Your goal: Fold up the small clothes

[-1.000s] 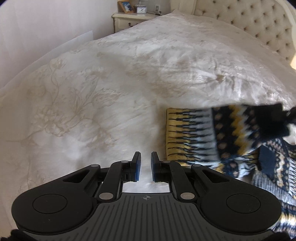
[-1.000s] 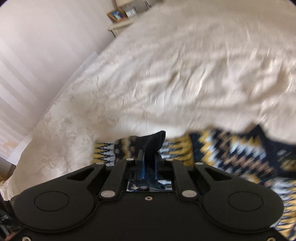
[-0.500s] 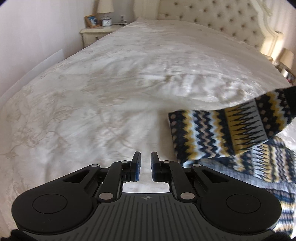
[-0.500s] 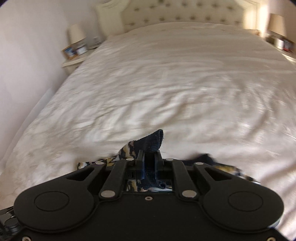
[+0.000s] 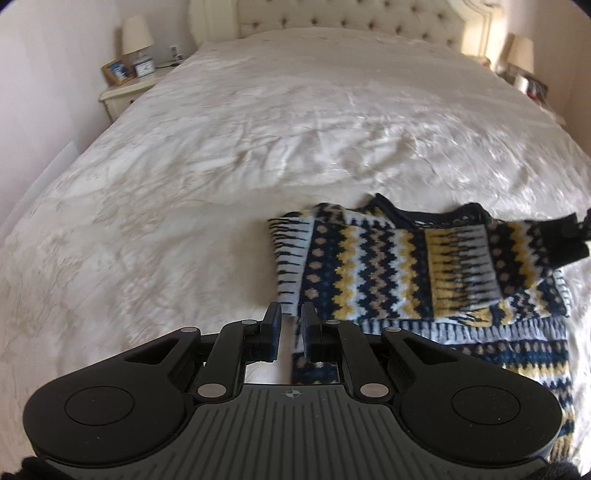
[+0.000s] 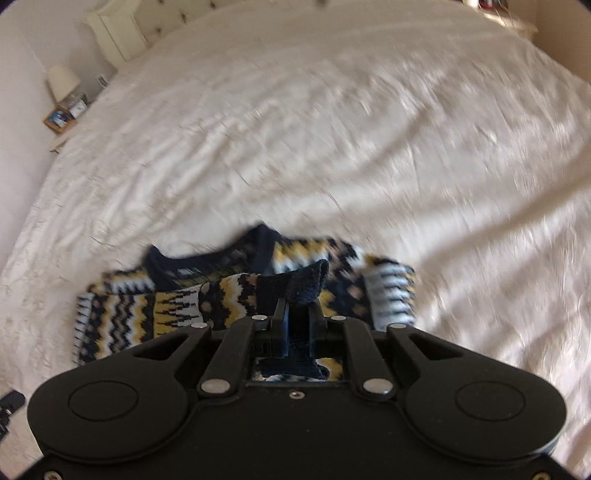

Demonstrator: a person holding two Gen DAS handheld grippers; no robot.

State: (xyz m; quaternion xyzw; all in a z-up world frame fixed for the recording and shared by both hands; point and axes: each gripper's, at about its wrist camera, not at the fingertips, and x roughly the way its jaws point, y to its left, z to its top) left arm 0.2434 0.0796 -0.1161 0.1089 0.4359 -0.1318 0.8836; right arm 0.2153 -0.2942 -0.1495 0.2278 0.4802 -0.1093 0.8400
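A small knitted sweater [image 5: 388,273] in navy, yellow and white zigzags lies on the white bedspread [image 5: 184,177]. My left gripper [image 5: 289,317] hovers over its left lower edge, jaws nearly together with nothing between them. One sleeve is folded across the chest, its dark cuff [image 5: 565,240] lifted at the far right of the left wrist view. In the right wrist view my right gripper [image 6: 297,317] is shut on that navy cuff [image 6: 306,280], held above the sweater [image 6: 122,314]. The picture there is blurred by motion.
A tufted headboard [image 5: 351,18] closes the far end of the bed. At the far left, a nightstand [image 5: 125,92] carries a lamp, a clock and a photo frame. Another lamp [image 5: 521,51] stands far right. Wide bedspread lies left of and beyond the sweater.
My right gripper has carried the sleeve across the sweater's chest toward the right. My left gripper has swung round beside the sweater's left edge, and both views have rolled toward the headboard.
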